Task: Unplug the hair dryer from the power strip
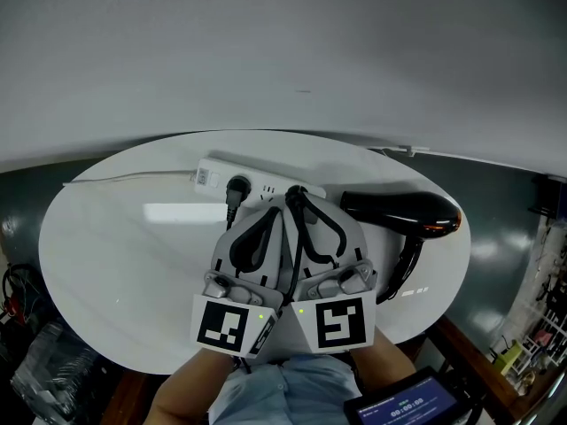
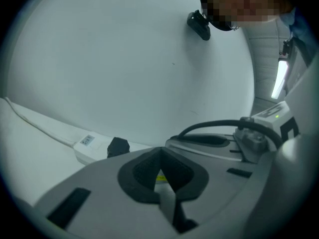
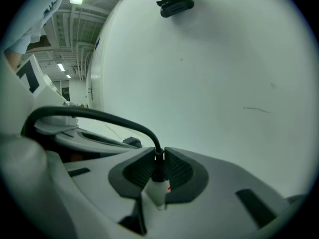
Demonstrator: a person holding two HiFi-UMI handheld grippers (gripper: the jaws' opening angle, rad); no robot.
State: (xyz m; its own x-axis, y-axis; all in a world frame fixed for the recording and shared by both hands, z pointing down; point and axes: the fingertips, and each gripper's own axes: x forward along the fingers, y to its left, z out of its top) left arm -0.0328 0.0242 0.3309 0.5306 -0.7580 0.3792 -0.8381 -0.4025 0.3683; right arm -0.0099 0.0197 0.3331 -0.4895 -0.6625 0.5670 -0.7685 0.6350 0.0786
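Nearest, 2 cubes carry black-and-white square markers, no lettering. The left gripper has its jaws closed together, with nothing between them. The right gripper is clamped on a black plug, whose cord arcs away leftward. Beyond lies the white power strip with 1 more plug; its end label is unreadable. The hair dryer lies on the table, right of the strip.
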